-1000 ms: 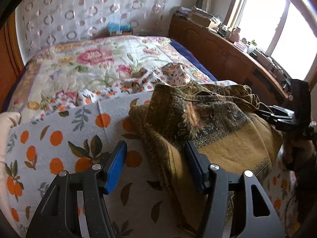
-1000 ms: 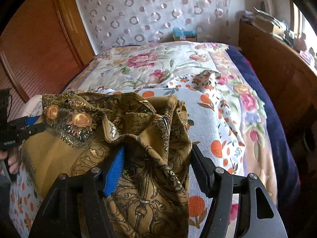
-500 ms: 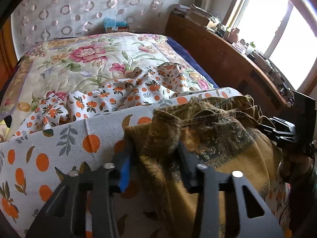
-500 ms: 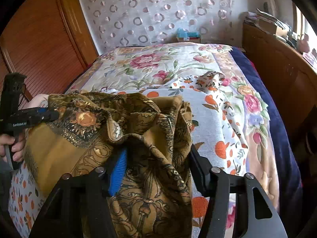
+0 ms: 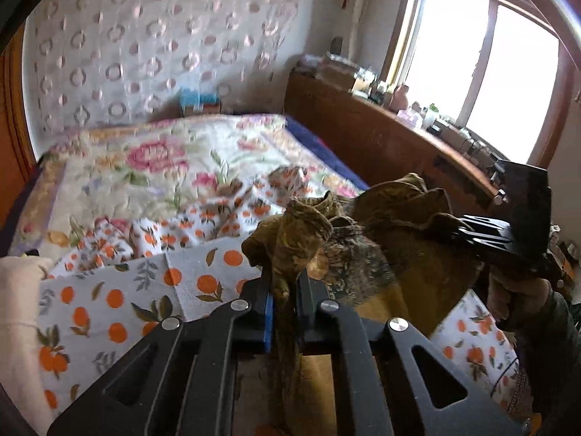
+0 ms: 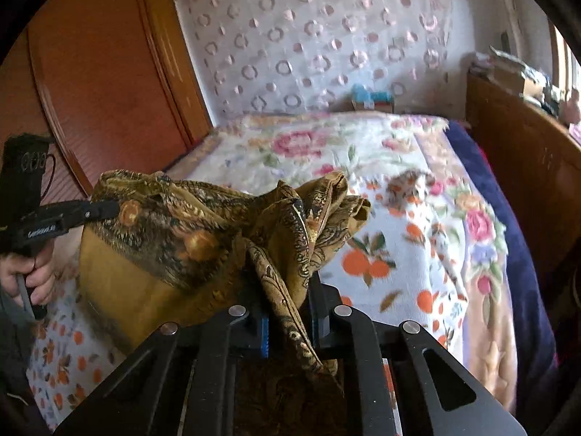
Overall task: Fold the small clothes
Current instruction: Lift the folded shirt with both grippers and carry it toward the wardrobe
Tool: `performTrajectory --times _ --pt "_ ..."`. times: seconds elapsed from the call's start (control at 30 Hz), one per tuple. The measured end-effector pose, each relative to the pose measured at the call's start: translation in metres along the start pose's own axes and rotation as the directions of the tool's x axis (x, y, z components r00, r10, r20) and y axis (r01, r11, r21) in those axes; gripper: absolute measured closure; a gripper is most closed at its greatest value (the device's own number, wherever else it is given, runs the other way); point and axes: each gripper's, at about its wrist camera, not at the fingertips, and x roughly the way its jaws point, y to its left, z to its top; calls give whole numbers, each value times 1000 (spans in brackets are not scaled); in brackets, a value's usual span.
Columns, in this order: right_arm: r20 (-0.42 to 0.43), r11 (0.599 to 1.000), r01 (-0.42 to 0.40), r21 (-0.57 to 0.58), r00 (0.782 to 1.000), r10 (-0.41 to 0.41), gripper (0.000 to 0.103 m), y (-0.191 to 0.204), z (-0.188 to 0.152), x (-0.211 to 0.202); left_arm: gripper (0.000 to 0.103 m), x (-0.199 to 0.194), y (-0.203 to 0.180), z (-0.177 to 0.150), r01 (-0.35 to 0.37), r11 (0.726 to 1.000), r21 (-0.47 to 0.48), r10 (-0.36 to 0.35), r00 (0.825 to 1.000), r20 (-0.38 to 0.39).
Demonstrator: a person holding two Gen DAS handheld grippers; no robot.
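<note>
A mustard-brown garment with a dark floral border (image 5: pixel 366 254) (image 6: pixel 174 239) hangs bunched between both grippers above the bed. My left gripper (image 5: pixel 284 285) is closing, its pads pinching a gathered corner of the cloth. My right gripper (image 6: pixel 288 290) is closing too, with a thick fold of the same garment pressed between its pads. In the left wrist view the right gripper (image 5: pixel 450 223) bites the cloth's far corner, with a hand below it. The left gripper (image 6: pixel 109 209) appears at the left of the right wrist view, clamped on the other corner.
An orange-print sheet (image 5: pixel 109 309) (image 6: pixel 392 254) lies over a floral quilt (image 5: pixel 145 160) on the bed. A wooden sideboard (image 5: pixel 370 138) with clutter runs along the window side. A wooden wardrobe (image 6: pixel 101 72) stands on the other side. A cream cloth (image 5: pixel 18 309) lies at the near left.
Both grippers have closed from wide open onto the garment's corners. The left one has risen, and the cloth now hangs lifted off the sheet between them.
</note>
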Motion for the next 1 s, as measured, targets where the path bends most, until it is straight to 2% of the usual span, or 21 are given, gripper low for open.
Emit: performTrajectory --times 0.23,0.47,0.7,0.9,1.0 --pt "56 993 -38 -111 997 44 89 41 16 -3 94 -63 19 -4 -29 999 -18 31 993 111" --pt "47 956 -132 -262 988 149 89 97 52 30 94 -132 73 -31 -141 984 -107 160 968 194" --pt "1 877 -227 -423 968 251 89 167 95 79 94 -181 131 -67 -260 938 -228 311 923 227" --pt "-55 795 -290 -533 949 310 89 224 130 126 94 -190 176 -100 -351 878 -325 424 885 190" --pt "-85 760 -318 -567 940 330 89 250 145 157 94 -187 196 -121 -350 857 -378 432 888 159"
